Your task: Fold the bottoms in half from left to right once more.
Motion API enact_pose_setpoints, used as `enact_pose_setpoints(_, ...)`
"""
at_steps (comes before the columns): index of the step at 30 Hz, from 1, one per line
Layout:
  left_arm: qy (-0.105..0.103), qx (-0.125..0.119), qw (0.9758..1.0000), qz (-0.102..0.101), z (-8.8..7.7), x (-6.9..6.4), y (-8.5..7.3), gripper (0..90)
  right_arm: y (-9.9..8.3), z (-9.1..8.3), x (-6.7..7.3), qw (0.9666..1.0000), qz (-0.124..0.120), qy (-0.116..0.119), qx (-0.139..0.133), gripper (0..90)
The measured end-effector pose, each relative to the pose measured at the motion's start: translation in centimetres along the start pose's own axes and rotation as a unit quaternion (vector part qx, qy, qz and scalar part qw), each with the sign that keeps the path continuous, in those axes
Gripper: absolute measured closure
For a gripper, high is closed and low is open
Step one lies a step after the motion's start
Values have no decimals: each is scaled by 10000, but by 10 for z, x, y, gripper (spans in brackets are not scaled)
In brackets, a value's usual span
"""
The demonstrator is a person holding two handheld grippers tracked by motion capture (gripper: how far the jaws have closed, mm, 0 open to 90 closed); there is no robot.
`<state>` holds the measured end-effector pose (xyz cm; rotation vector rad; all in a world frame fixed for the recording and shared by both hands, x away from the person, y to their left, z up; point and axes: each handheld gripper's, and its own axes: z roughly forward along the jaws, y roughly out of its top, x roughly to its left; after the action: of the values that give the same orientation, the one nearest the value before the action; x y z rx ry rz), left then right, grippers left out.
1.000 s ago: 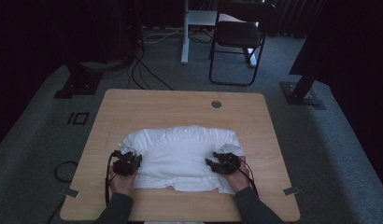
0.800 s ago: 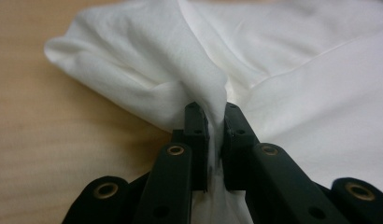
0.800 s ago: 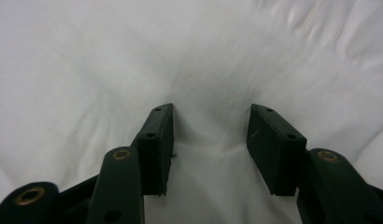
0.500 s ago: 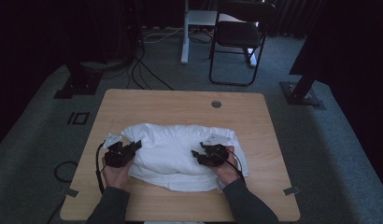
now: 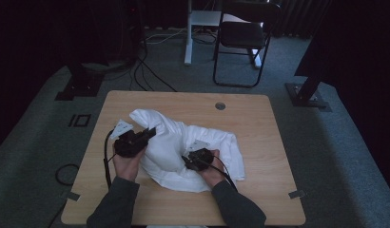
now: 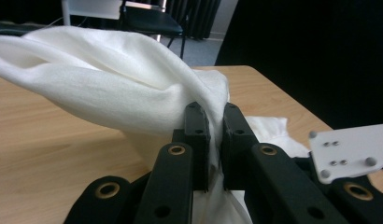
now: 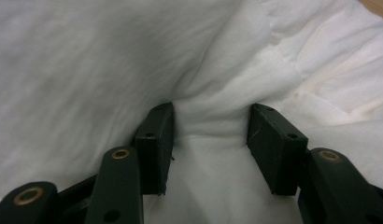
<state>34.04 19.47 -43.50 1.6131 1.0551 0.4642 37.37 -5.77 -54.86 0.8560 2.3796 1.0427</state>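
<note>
A white cloth [image 5: 183, 137] lies bunched on the wooden table [image 5: 264, 123], its left part pulled up into a raised fold. My left gripper [image 5: 150, 131] is at the cloth's left side, jaws pointing right. In the left gripper view it [image 6: 215, 114] is shut on a gathered fold of the cloth [image 6: 110, 79]. My right gripper [image 5: 186, 159] rests on the cloth's near middle. In the right gripper view its jaws [image 7: 210, 112] stand apart, open, with a soft ridge of the cloth [image 7: 110, 60] lying between them.
A round cable hole [image 5: 220, 106] sits near the table's far edge. A black chair [image 5: 240, 33] and a white stand [image 5: 189, 33] are on the carpet beyond, and cables [image 5: 150, 71] trail at the far left. Bare wood shows right of the cloth.
The cloth was spread flat a second ago; now it is bunched, with its left side lifted. Both grippers have moved leftward, the left one raising a fold.
</note>
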Motion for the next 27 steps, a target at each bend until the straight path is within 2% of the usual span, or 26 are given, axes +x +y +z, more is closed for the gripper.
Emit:
enact_pose_setpoints(2,8,-3,10000,37,3,-2,1,841,1,3,-1,9999,16,71,-86,498)
enact_pose_setpoints(3,11,6,10000,51,4,-3,2,841,3,4,-5,9995,23,284,-98,489)
enact_pose_setpoints(4,26,9,10000,64,5,-3,2,841,3,4,-5,9995,23,284,-98,489)
enact_pose_setpoints(6,49,9,10000,80,6,-3,2,841,6,1,-12,9978,128,654,-24,447)
enact_pose_setpoints(8,47,3,10000,65,5,-1,2,841,10,-14,-24,9939,393,1029,-106,438)
enact_pose_setpoints(10,64,12,10000,50,5,0,1,841,9,-30,-29,9946,423,849,-431,431)
enact_pose_setpoints(11,60,20,10000,51,4,1,1,840,6,-38,-33,9965,400,507,-536,439)
enact_pose_setpoints(12,41,24,10000,41,5,1,1,841,4,-39,-36,9981,400,212,-413,437)
enact_pose_setpoints(13,26,25,10000,37,5,1,1,841,1,-35,-38,9987,436,124,-220,430)
enact_pose_setpoints(15,-5,7,10000,57,5,-1,2,841,-7,-21,-37,9988,463,174,-8,421)
enact_pose_setpoints(16,-18,-1,10000,70,5,-3,3,841,-9,-14,-34,9989,437,136,26,421)
enact_pose_setpoints(18,-45,-23,9999,92,7,-5,4,841,-7,-5,-28,9988,465,105,-78,428)
enact_pose_setpoints(22,-114,-22,9999,108,13,-10,5,841,8,12,-14,9987,435,225,-164,428)
enact_pose_setpoints(24,-109,6,9998,151,14,-12,4,840,15,16,-11,9983,358,448,-145,413)
enact_pose_setpoints(25,-88,10,9998,179,14,-12,4,840,18,16,-11,9972,350,648,-149,403)
enact_pose_setpoints(26,-88,10,9998,194,12,-11,3,840,20,10,-14,9948,457,875,-238,401)
enact_pose_setpoints(27,-96,-12,9997,209,10,-9,3,840,20,3,-16,9931,532,988,-352,400)
